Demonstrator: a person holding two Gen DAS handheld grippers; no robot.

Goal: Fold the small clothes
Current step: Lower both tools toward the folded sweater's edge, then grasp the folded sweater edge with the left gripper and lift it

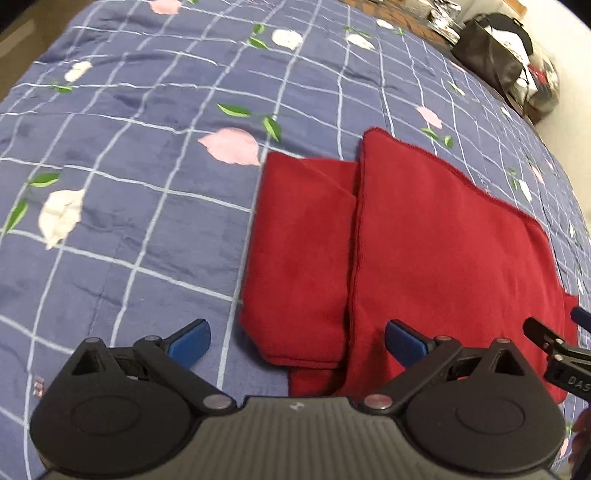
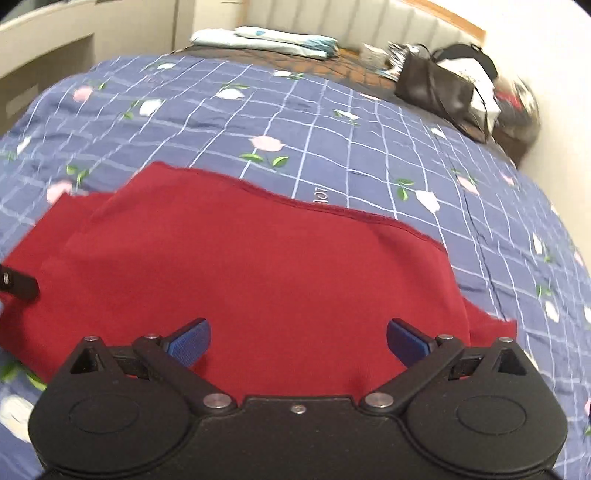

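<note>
A dark red garment [image 1: 424,240] lies folded on the blue checked blanket [image 1: 129,166], one layer overlapping a narrower part on its left. My left gripper [image 1: 297,341] hovers open over the garment's near left edge, nothing between its blue pads. In the right wrist view the same red garment [image 2: 240,266] fills the middle, and my right gripper [image 2: 298,341] stands open just above its near edge, holding nothing. The right gripper's fingers [image 1: 543,332] show at the right edge of the left wrist view. A finger of the left gripper [image 2: 18,284] shows at the right wrist view's left edge.
The blanket [image 2: 369,140] with flower print covers the bed. A black bag [image 2: 439,88] sits at the far right corner. Folded light bedding [image 2: 266,40] lies by the padded headboard [image 2: 351,18]. A pale cabinet [image 2: 37,44] stands to the left.
</note>
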